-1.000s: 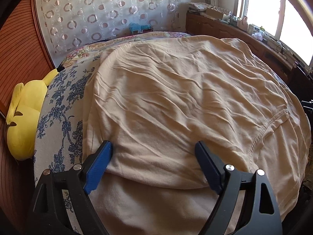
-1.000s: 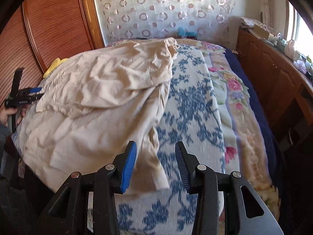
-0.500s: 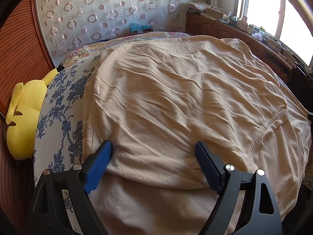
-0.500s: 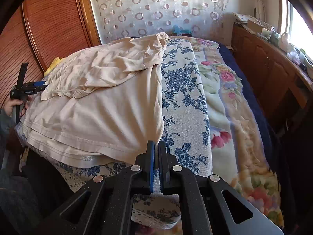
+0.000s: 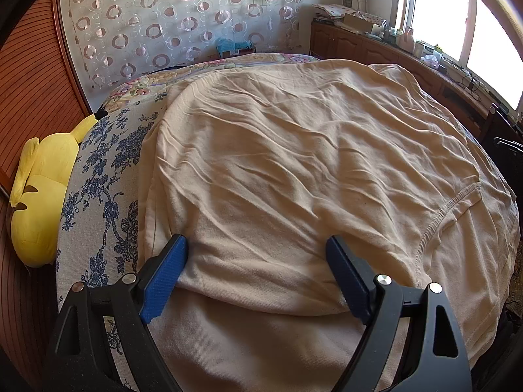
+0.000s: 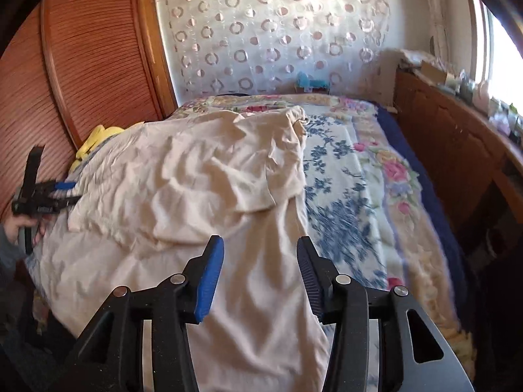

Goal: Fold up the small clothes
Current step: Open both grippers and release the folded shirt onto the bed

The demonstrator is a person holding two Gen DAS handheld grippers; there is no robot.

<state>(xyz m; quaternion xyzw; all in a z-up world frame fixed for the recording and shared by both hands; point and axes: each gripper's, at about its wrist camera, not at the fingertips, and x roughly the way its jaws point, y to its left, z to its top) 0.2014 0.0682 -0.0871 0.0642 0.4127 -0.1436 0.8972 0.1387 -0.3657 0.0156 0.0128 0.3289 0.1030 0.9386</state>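
the right gripper (image 6: 260,272) now has its jaws parted, about halfway. half a second ago they were pinched together with nothing visible between them; a second ago they stood apart. they have just been opening, and the beige shirt (image 6: 202,196) lies in the gap below them, but the pads do not press on it. the view is blurred and set higher over the cloth than half a second ago, so this hand has been on the move. my guess is that it is coming in for a fresh pinch on the near right edge.

the left gripper (image 5: 256,277) has not changed across the three views: jaws wide, straddling a doubled edge of the shirt (image 5: 294,170) without squeezing it. from the right view it (image 6: 49,192) sits at the shirt's far left edge, in a hand (image 6: 14,228).

the shirt lies on the bed (image 6: 336,176), covering its left part, the floral cover bare to the right. one flap with a short sleeve (image 6: 261,192) lies turned over on top of the body, so the folding looks begun but far from done. in the right view the long axis runs from the near edge by the gripper away toward the curtain (image 6: 278,32); which end is the neck i cannot tell for sure. a curved seam (image 5: 451,202) shows at the right in the left view.

a yellow plush (image 5: 39,202) lies beside the bed, clear of the work.
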